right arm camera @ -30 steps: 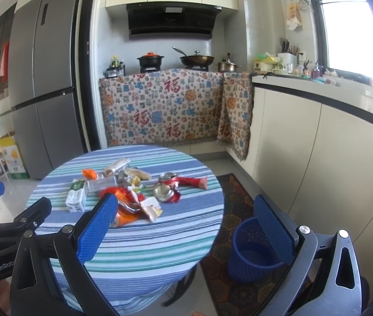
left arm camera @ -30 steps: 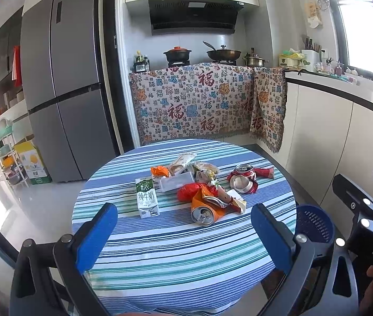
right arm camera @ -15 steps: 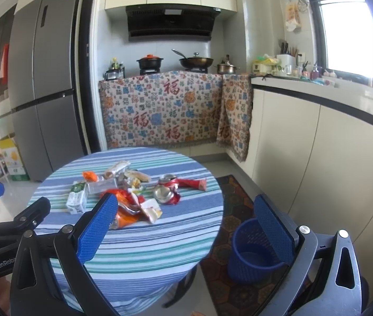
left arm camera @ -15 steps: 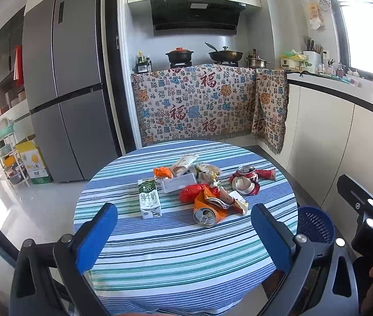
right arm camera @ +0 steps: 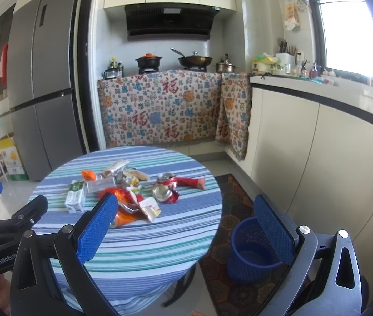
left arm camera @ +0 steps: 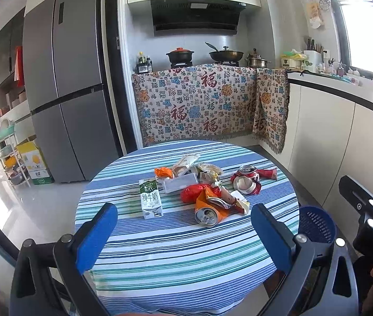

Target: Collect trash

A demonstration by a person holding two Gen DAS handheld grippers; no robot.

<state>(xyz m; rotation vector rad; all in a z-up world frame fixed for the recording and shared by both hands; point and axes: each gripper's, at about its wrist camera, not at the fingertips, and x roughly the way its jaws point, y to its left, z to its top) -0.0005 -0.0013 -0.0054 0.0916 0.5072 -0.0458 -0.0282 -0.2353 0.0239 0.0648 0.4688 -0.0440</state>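
A pile of trash lies on the round striped table (left arm camera: 175, 250): a white and green milk carton (left arm camera: 150, 197), an orange crushed can (left arm camera: 208, 214), a red crushed can (left arm camera: 245, 181), a clear plastic box (left arm camera: 179, 182) and several wrappers. A blue waste basket (right arm camera: 249, 250) stands on the floor right of the table; it also shows in the left wrist view (left arm camera: 316, 227). My left gripper (left arm camera: 183, 234) is open and empty, short of the table's near edge. My right gripper (right arm camera: 186, 226) is open and empty, above the table's right edge and the basket.
A grey fridge (left arm camera: 65, 92) stands at the back left. A counter draped with a patterned cloth (left arm camera: 199, 105) holds pots behind the table. White cabinets (right arm camera: 318, 158) run along the right. A patterned rug (right arm camera: 233, 210) lies under the basket.
Both views have shifted slightly; the table and trash sit a little lower and nearer. Both grippers stay open and empty.
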